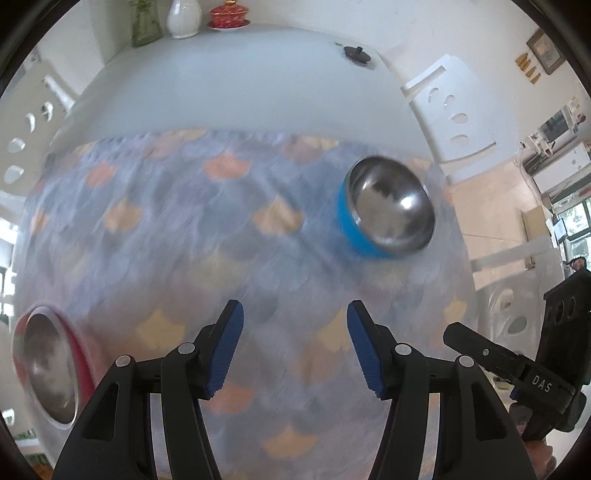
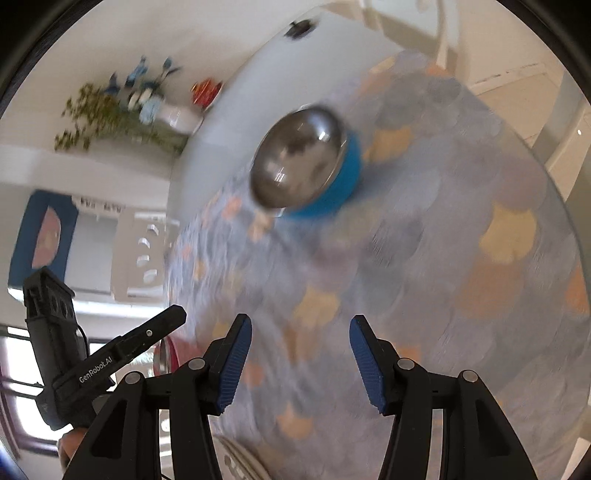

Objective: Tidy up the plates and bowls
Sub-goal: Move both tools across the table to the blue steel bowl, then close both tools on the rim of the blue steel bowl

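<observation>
A steel bowl with a blue outer wall [image 1: 391, 210] stands on the patterned cloth [image 1: 177, 236], ahead and to the right of my left gripper [image 1: 295, 306]. That gripper is open over bare cloth, holding nothing. A steel bowl with a red wall [image 1: 48, 365] sits at the cloth's left edge. In the right wrist view the blue bowl [image 2: 299, 166] lies ahead of my right gripper [image 2: 300, 321], which is also open and holds nothing. A sliver of the red bowl [image 2: 171, 354] shows behind its left finger. Both views are blurred by motion.
Beyond the cloth the pale tabletop [image 1: 236, 74] carries a white vase [image 1: 183, 18], a red lidded cup [image 1: 228, 14] and a small black object [image 1: 356, 53]. White chairs [image 1: 454, 110] stand around the table. A pale ribbed rim [image 2: 236, 458] shows at the bottom edge.
</observation>
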Tool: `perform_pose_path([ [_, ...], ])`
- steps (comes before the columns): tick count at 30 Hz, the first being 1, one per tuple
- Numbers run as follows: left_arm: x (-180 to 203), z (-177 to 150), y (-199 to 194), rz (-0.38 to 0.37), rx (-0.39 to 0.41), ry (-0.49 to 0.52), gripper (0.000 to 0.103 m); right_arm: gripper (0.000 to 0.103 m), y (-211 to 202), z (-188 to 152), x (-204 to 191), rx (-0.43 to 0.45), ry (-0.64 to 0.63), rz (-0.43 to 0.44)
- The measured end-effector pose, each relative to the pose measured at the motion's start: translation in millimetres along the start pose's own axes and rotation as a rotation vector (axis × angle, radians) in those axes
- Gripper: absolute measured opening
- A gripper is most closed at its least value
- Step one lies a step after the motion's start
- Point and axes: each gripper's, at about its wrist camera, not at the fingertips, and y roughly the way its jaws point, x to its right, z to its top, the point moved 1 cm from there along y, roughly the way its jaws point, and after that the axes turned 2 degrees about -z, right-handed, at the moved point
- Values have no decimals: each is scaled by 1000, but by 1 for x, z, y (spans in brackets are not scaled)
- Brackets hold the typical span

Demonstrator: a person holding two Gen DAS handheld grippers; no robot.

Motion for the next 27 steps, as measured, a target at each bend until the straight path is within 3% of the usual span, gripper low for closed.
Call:
perform_pose_path([
  [8,18,44,43,-55,13,-63,56,53,6,51,10,96,56,59],
  [18,46,70,91,-53,-25,-28,54,53,47,87,20,73,74,10],
  [20,48,70,102,-44,-37,-24,50,53,57,91,19,73,58,-21],
  [22,47,68,112,-56,-60,-37,34,53,64,95,20,76,62,-13],
  [27,46,63,122,-80,-68,-19,22,50,83,96,19,59,38,-41],
])
